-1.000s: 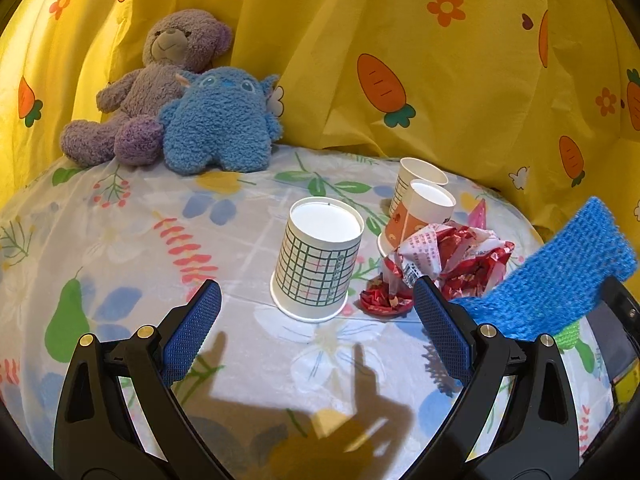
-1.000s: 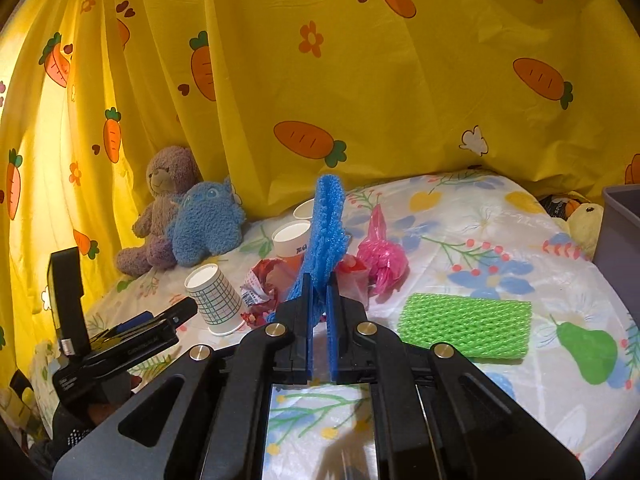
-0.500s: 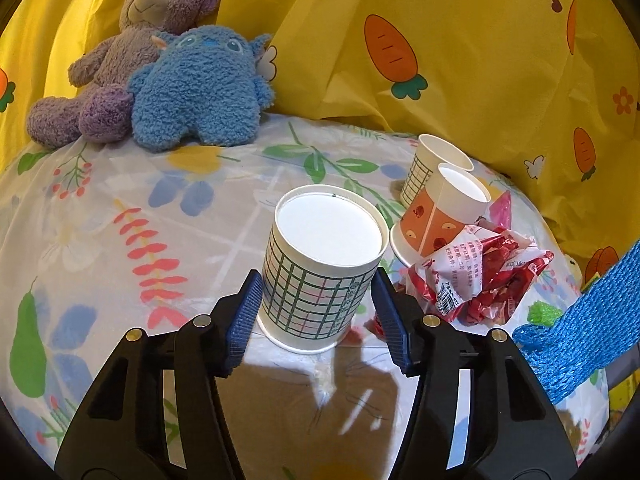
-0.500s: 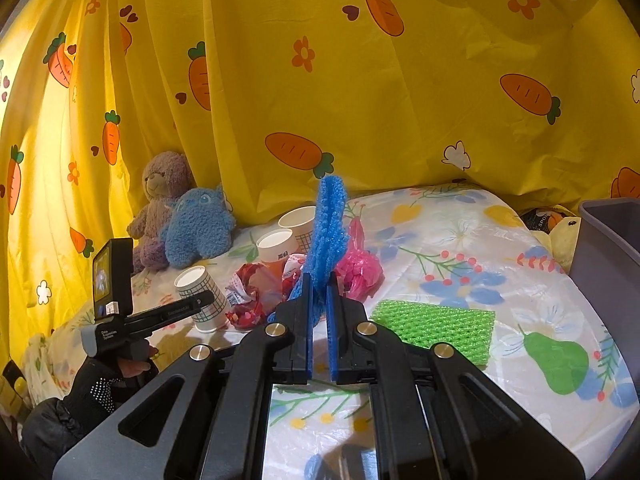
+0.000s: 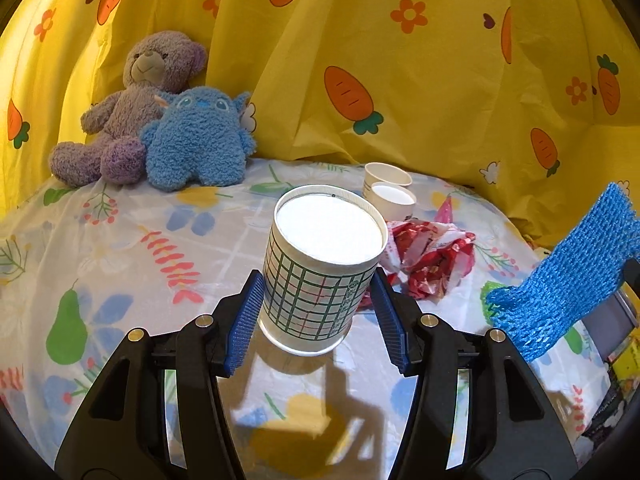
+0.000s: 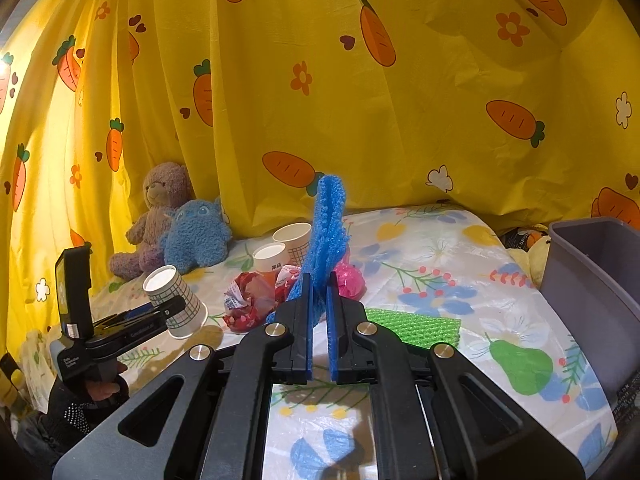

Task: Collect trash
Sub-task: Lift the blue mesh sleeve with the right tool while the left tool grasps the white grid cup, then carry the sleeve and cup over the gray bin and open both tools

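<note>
Our left fingers (image 5: 316,312) squeeze a round paper cup (image 5: 320,268), lifted and tilted. Our right fingers (image 6: 319,284) pinch bumpy blue foam net (image 6: 327,232).

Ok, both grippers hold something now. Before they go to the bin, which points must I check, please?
1. Left gripper pads press on the checked cup: ok.
2. Cup clear of the table: ok, tilted and lifted in the right wrist view.
3. Cup empty inside: cannot tell, it is held upside down.
4. Right gripper shut on the blue foam net: ok.
5. Grey bin open and reachable: ok, at the table's right edge.
6. Trash left behind: not ok, red wrapper, two cups, green net remain.
</note>
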`<state>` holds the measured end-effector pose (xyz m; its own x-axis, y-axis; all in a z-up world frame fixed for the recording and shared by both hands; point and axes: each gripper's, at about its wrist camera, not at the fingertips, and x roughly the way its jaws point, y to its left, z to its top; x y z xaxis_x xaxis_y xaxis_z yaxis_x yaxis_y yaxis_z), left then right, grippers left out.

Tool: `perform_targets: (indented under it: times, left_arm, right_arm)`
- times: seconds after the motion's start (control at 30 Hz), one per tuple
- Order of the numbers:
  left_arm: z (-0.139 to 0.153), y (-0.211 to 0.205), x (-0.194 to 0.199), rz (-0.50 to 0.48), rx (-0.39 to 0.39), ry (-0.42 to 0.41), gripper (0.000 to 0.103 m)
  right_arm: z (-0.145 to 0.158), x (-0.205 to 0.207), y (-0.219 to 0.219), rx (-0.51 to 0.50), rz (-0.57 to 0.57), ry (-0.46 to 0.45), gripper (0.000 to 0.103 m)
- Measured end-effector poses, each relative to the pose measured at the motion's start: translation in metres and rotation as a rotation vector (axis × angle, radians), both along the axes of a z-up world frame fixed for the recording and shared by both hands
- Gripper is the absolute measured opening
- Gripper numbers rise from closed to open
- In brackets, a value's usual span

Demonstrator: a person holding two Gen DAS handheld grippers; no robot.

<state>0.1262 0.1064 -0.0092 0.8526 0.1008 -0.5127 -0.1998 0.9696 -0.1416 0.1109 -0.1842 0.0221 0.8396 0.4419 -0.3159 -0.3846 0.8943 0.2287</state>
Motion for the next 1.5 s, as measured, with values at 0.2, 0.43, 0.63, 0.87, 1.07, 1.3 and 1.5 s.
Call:
perform_targets:
  times: [0.2,0.43,0.63,0.87,1.07,1.3,1.5]
  left_arm:
    - [0.009,-0.022,-0.027,-0.033,0.007,-0.031,0.054]
    - [0.014,-0.046,-0.042,-0.083,0.006,-0.045,0.054]
    - [0.02,-0.064,-0.049,-0.132,0.008,-0.064,0.054]
    - [0.024,-0.078,-0.05,-0.172,0.01,-0.075,0.054]
    - [0.024,-0.089,-0.047,-0.2,0.015,-0.076,0.054]
    - [0.028,-0.107,-0.041,-0.246,0.026,-0.083,0.054]
    - [0.031,-0.127,-0.031,-0.31,0.029,-0.089,0.054]
  right_arm:
    - [0.004,-0.012,-0.02,0.002,-0.037,-0.003,0.007]
    - [0.008,-0.025,-0.036,-0.01,-0.067,-0.013,0.007]
    - [0.011,-0.032,-0.044,-0.013,-0.093,-0.03,0.007]
    - [0.012,-0.038,-0.052,-0.017,-0.107,-0.039,0.007]
    - [0.013,-0.04,-0.058,-0.012,-0.118,-0.046,0.007]
    - [0.013,-0.037,-0.069,-0.003,-0.139,-0.044,0.007]
    - [0.016,-0.036,-0.085,0.002,-0.175,-0.049,0.007]
